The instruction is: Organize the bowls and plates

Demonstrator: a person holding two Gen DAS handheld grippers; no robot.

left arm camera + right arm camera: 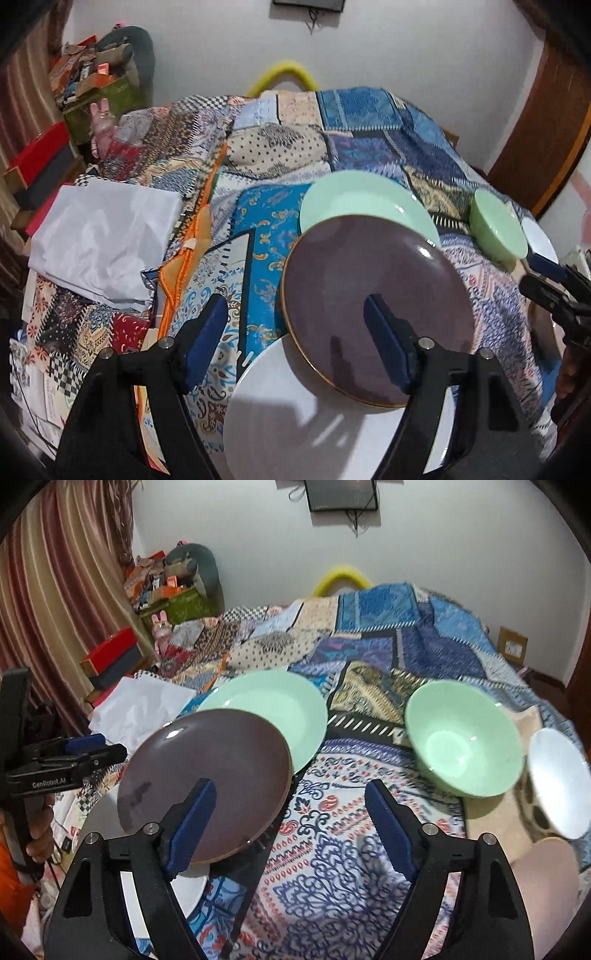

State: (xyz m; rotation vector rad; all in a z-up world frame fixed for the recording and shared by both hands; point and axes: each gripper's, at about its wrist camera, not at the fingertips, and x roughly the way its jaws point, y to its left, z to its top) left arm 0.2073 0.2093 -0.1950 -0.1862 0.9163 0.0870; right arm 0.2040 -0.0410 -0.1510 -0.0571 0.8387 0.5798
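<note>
Plainly, the white plate (295, 417), brown plate (369, 306) and mint plate (354, 203) overlap on the quilt (258, 229); green bowl (465, 738) right. All probably stiff, glossy, breakable: pinch rims. Left gripper (295, 343) and right gripper (291, 827) gape partway, empty.

Patchwork quilt (388, 657) beneath white cloth (103, 236); yellow hoop (282, 74); striped curtain (62, 590).
</note>
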